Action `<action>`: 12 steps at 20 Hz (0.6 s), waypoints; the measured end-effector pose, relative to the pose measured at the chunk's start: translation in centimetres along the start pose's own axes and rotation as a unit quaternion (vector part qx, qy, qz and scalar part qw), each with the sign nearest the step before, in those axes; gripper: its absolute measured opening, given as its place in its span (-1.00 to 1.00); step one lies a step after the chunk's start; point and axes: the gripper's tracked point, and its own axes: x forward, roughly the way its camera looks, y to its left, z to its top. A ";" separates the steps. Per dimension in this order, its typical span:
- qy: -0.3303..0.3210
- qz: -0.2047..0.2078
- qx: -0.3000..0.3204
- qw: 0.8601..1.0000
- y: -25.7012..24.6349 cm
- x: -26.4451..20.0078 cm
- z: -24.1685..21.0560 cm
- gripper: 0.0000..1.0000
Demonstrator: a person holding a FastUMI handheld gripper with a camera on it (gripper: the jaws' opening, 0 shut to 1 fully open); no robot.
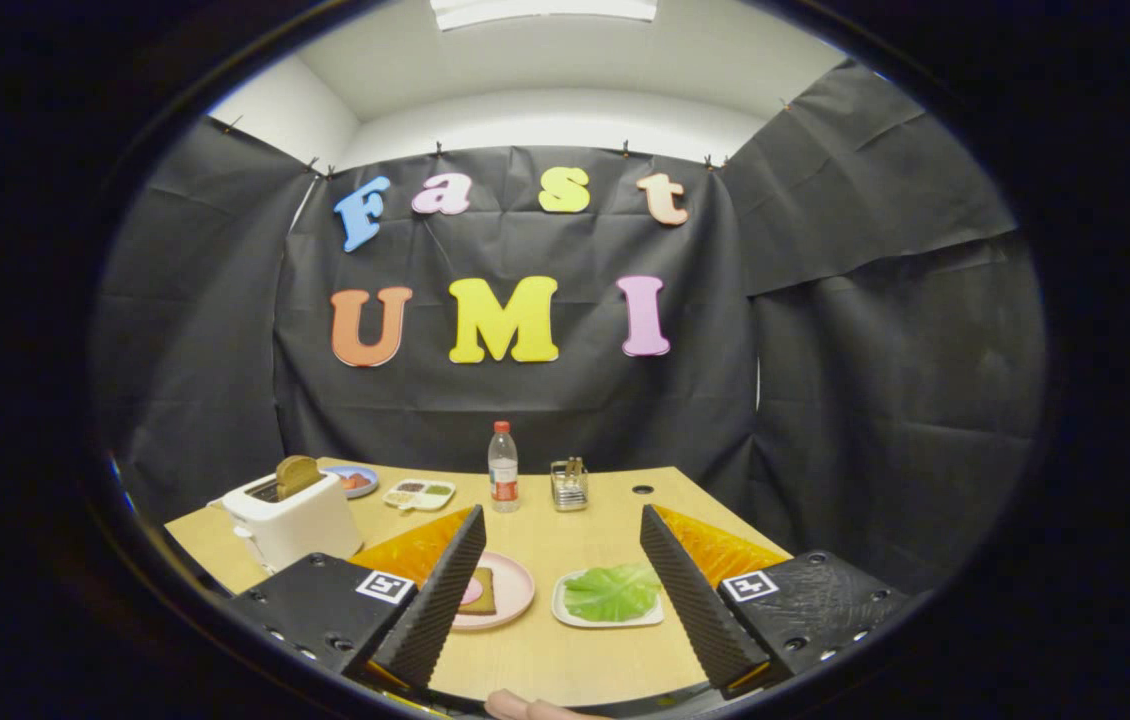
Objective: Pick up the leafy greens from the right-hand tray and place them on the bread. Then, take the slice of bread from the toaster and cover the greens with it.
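A fingertip of the person's hand (525,707) shows nearest, below the gripper (559,540), whose fingers stand wide apart and hold nothing above the wooden table (545,660). Between them lie the leafy greens (613,592) on a white tray (565,612) by the right finger, and the bread (481,590) on a pink plate (517,600) by the left finger; the second slice (296,475) stands in the white toaster (290,520), well off left. Risk, as I judge it: the thin, limp leaf may slip or tear in a shallow pinch, or the tray may drag along.
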 end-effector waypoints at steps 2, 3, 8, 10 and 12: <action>0.018 -0.003 0.003 1.000 -0.8 1.3 -0.8 0.91; 0.028 -0.010 0.000 1.000 -1.6 2.2 -1.3 0.91; 0.067 -0.039 -0.014 0.997 -5.5 6.7 -4.0 0.92; 0.092 -0.043 -0.007 0.995 -6.6 8.8 -5.4 0.91; 0.125 -0.053 0.004 0.991 -8.1 11.3 -7.3 0.92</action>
